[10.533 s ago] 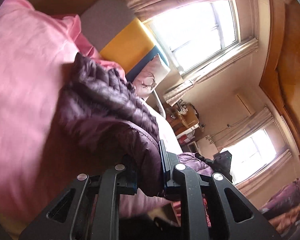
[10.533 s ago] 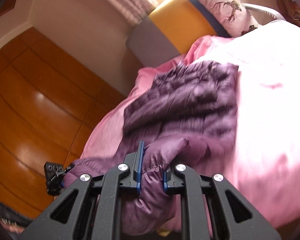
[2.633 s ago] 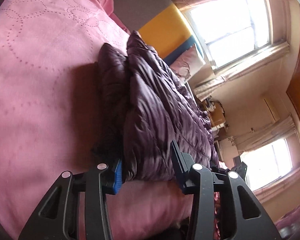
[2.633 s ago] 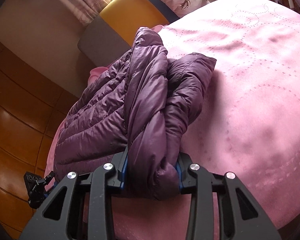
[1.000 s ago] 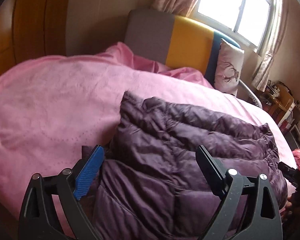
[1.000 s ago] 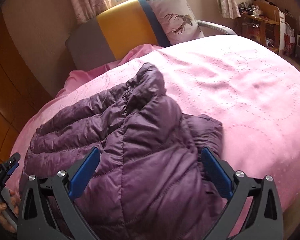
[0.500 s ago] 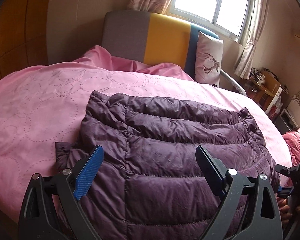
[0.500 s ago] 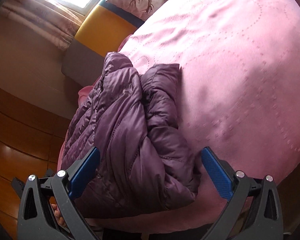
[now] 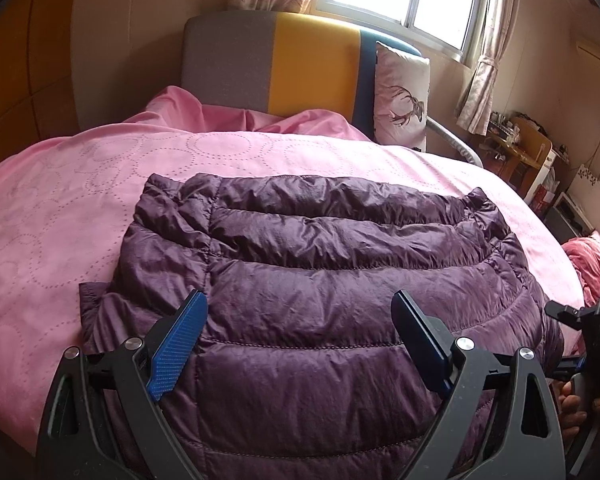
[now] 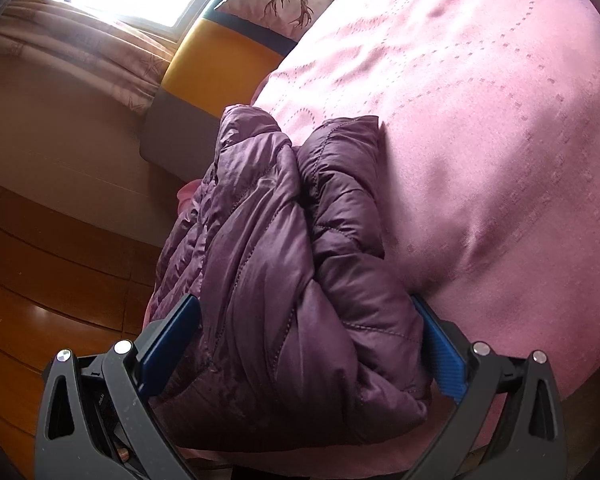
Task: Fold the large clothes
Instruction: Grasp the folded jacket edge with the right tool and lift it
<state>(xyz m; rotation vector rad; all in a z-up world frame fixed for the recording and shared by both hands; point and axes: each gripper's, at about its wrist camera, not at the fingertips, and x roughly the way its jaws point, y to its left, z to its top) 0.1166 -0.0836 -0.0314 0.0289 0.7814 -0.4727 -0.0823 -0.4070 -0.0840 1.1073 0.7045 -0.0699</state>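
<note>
**Folded purple jacket on the pink bed, both tongs spread wide**

From the left wrist view I see the quilted purple puffer jacket (image 9: 320,280) lying folded on the pink bedspread (image 9: 60,208), at the end far from the grey, yellow and blue headboard (image 9: 276,68). Its shiny fabric is creased, stitched in puffy horizontal bands. My left gripper (image 9: 300,320) is spread wide above the jacket, its blue ribbed pads gripping nothing. A deer-print pillow (image 9: 402,96) leans against the headboard's blue end. Well away from the headboard, at the jacket's right end, a hand (image 9: 580,404) holds the other black tool.

From the right wrist view I see the jacket (image 10: 292,280) end-on as a thick, rounded bundle of layered folds on the dotted-circle bedspread (image 10: 480,140), away from the headboard (image 10: 220,60). My right gripper (image 10: 306,328) is wide open, one pad on either side of the bundle's end; I cannot tell whether they touch it.
</note>
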